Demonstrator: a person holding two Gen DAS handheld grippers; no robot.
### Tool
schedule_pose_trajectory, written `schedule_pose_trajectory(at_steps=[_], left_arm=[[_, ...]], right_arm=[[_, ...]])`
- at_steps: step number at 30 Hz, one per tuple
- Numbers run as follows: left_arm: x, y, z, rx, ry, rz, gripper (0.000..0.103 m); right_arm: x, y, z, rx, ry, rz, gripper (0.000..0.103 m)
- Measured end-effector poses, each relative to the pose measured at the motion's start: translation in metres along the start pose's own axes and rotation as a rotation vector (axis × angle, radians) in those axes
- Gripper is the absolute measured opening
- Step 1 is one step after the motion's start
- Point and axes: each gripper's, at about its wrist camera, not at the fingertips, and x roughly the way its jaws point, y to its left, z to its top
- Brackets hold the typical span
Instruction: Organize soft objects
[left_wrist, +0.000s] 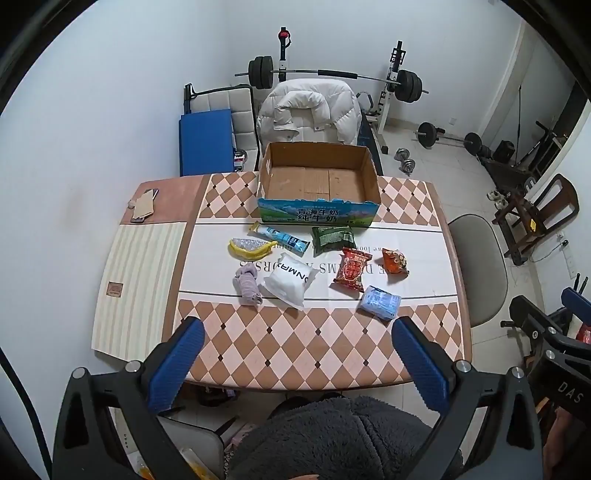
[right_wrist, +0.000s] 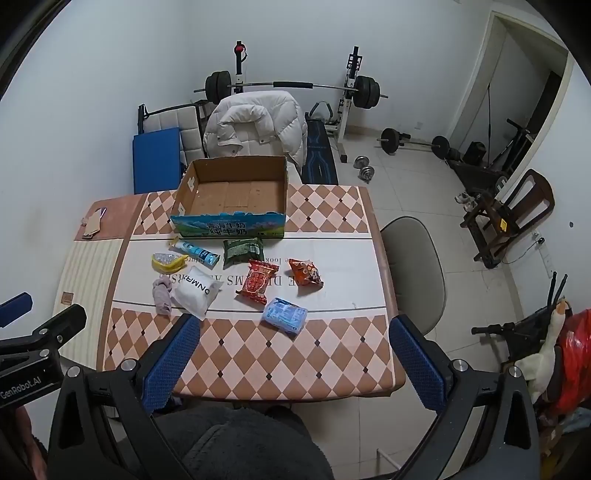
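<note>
Both my blue-padded grippers, left (left_wrist: 297, 356) and right (right_wrist: 295, 354), hang wide open, holding nothing.
Soft packets lie at 12 o'clock; open brown cardboard box (left_wrist: 317, 181) stands beyond them on checkered table (left_wrist: 314, 343).

My milk box (left_wrist: 318, 215) reads "青海牛奶 纯牛奶" on its blue front. The white pouch (left_wrist: 290, 281) says "ONMRPRS", seen reversed. My left tongs' body (right_wrist: 22, 380) is marked "GenRobot.AI"; the right one (left_wrist: 570, 386) shows "DAS".
</note>
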Motion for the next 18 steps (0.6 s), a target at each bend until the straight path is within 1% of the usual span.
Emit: schedule_pose_trajectory(at_steps=[10, 13, 18], left_arm=[[-0.009, -0.001, 0.0, 0.0, -0.027, 0.004, 0.103], [-0.01, -0.001, 0.001, -0.001, -0.028, 0.004, 0.103], [-0.013, 0.0, 0.004, -0.005, -0.04, 0.008, 0.103]], right_arm=[[-0.007, 0.0, -0.001, -0.006, -0.015, -0.001, 0.103], [-0.017, 0.003, 0.005, -0.004, -0.023, -0.002, 0.103], [-0.018, 0.004, 0.006, -0.003, -0.025, 0.004, 0.103]])
